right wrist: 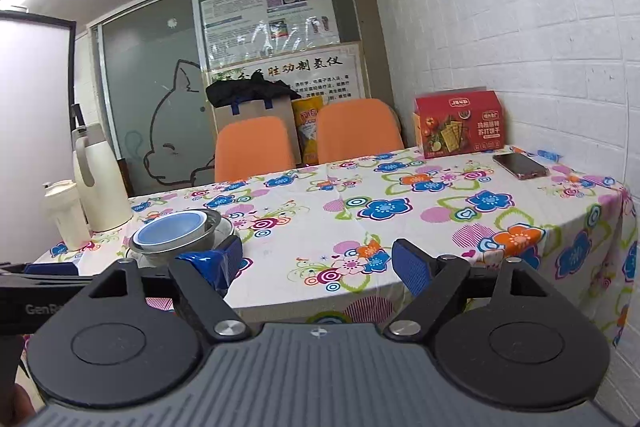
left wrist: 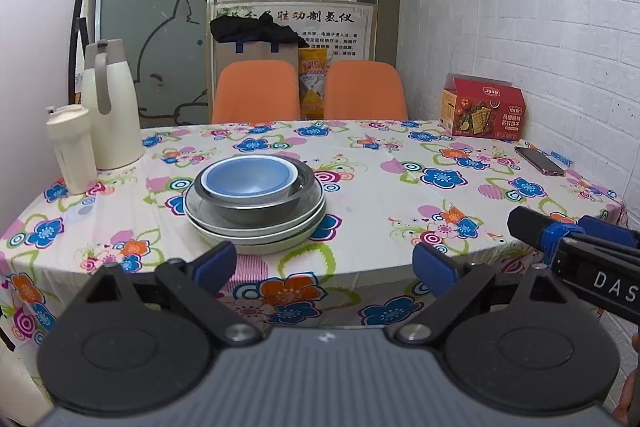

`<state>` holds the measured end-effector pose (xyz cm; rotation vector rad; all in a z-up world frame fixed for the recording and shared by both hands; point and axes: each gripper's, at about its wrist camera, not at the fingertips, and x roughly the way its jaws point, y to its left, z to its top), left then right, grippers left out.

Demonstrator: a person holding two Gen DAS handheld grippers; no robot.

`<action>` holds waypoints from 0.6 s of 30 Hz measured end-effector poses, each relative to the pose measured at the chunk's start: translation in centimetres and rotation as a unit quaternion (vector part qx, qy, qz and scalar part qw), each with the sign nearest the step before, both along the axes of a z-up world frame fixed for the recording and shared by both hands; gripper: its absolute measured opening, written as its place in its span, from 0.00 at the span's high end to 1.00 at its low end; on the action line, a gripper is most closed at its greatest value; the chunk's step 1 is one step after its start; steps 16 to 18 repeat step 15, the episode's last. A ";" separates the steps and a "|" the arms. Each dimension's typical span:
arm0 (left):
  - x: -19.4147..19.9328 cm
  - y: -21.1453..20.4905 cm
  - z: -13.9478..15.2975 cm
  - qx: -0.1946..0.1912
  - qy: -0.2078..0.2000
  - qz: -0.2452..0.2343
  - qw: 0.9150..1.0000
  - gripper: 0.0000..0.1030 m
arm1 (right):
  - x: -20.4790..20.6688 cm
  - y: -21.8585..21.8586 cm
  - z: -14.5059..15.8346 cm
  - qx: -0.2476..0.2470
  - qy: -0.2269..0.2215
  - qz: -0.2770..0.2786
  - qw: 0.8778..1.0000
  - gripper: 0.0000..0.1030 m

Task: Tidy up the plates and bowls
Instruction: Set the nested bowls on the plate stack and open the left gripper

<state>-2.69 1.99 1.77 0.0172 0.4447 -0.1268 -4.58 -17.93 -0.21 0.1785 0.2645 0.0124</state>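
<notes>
Stack: blue bowl point(left wrist: 250, 175) nested in a steel bowl point(left wrist: 256, 201), that sitting on stacked pale plates point(left wrist: 256, 231); all mouths up.
Place: on the flowered tablecloth point(left wrist: 380, 195), near the table's front edge, just right of the cream thermos jug point(left wrist: 110, 107) and well left of the phone point(left wrist: 538, 161).
Neighbours: small cream bottle point(left wrist: 72, 151) stands beside the jug, left of the stack; red cracker box point(left wrist: 482, 113) far right of the stack, at the wall.
Progress: judged done or nearly so; every dish in view is already in the one pile, largest below, smallest on top. No loose plate or bowl shows elsewhere on the cloth.
Left to do: at most a straightening; the bowls sit slightly off-centre toward the back of the plates.
Axis: round pieces, no long axis; stack axis upright, openings facing the ceiling.
Left gripper point(left wrist: 324, 265): jaws spread wide, empty, in front of the stack, short of the table edge.
Right gripper point(right wrist: 318, 263): jaws spread, empty, to the right of the stack, apart from it.
</notes>
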 end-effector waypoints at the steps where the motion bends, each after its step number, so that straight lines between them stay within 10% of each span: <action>1: 0.0 0.0 0.0 0.003 0.001 0.001 1.000 0.09 | 0.1 0.0 0.0 0.000 0.002 0.002 1.000 0.33; 18: 0.0 0.0 -0.1 0.001 -0.004 0.003 1.000 0.09 | 0.3 -0.3 -0.3 0.011 0.008 -0.003 1.000 0.33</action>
